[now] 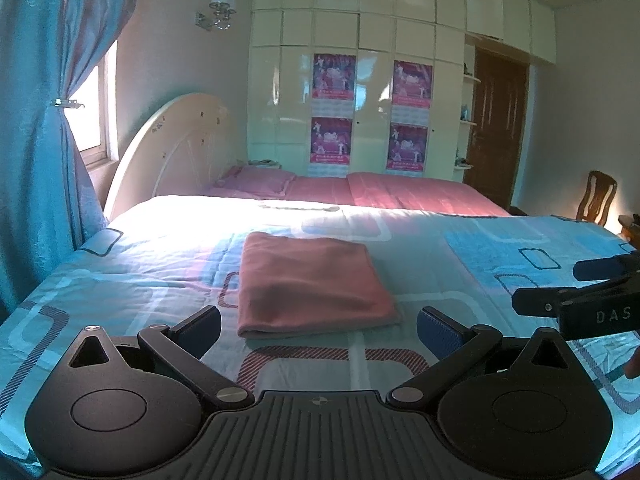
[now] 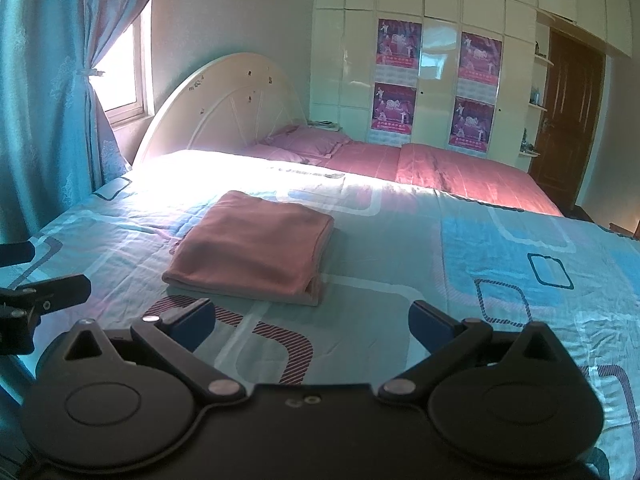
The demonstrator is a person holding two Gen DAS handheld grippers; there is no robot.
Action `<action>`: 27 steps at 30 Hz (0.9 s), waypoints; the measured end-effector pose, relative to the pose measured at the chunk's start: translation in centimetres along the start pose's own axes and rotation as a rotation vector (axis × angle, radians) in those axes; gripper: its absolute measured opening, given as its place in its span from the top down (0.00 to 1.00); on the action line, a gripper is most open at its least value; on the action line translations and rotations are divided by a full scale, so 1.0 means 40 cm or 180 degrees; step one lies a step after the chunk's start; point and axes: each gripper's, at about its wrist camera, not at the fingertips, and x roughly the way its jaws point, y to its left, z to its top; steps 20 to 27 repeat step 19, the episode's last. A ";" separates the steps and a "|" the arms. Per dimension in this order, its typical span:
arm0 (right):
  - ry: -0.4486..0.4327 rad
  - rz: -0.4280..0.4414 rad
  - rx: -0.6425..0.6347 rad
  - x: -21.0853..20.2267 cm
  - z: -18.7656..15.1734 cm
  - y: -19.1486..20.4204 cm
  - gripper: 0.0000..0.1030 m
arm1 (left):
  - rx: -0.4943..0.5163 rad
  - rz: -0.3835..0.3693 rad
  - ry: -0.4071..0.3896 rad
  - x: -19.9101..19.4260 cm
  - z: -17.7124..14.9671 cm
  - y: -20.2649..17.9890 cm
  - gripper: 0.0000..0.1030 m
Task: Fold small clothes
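While both grippers hover low over a bed (image 1: 500, 240) covered in a blue and white patterned sheet, a pink cloth (image 1: 312, 284) lies on that sheet already folded into a thick, flat rectangle of several layers. Seen from the left gripper (image 1: 318, 330), the cloth sits just ahead of and between its two fingers, its rounded folded edge nearest them. Seen from the right gripper (image 2: 312, 322), it sits ahead and slightly to the left of the fingers, with the stacked loose edges showing at its near right corner. Both pairs of fingers are spread wide apart and hold nothing. The cloth looks soft, light and limp, like fleece or a towel, so it would likely sag and unfold if lifted by one layer. A safer hold would probably pinch all layers together at the near corners, or along the folded edge. The fabric looks matte, not slippery, and not fragile. The letters "DAS" are readable in pale print on the right gripper's side. Four pink posters (image 1: 332, 76) hang on the wardrobe (image 1: 372, 32) beyond the fingers, their writing too small to read.
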 end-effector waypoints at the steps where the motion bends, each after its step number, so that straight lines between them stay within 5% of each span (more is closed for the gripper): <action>1: -0.0003 0.0008 -0.0006 -0.001 0.000 -0.001 0.01 | -0.0008 0.0009 -0.0003 0.000 0.000 0.001 0.00; 27: -0.0007 0.0064 -0.0070 0.007 -0.001 -0.006 0.01 | -0.0108 -0.0012 -0.0050 0.003 -0.007 0.014 0.00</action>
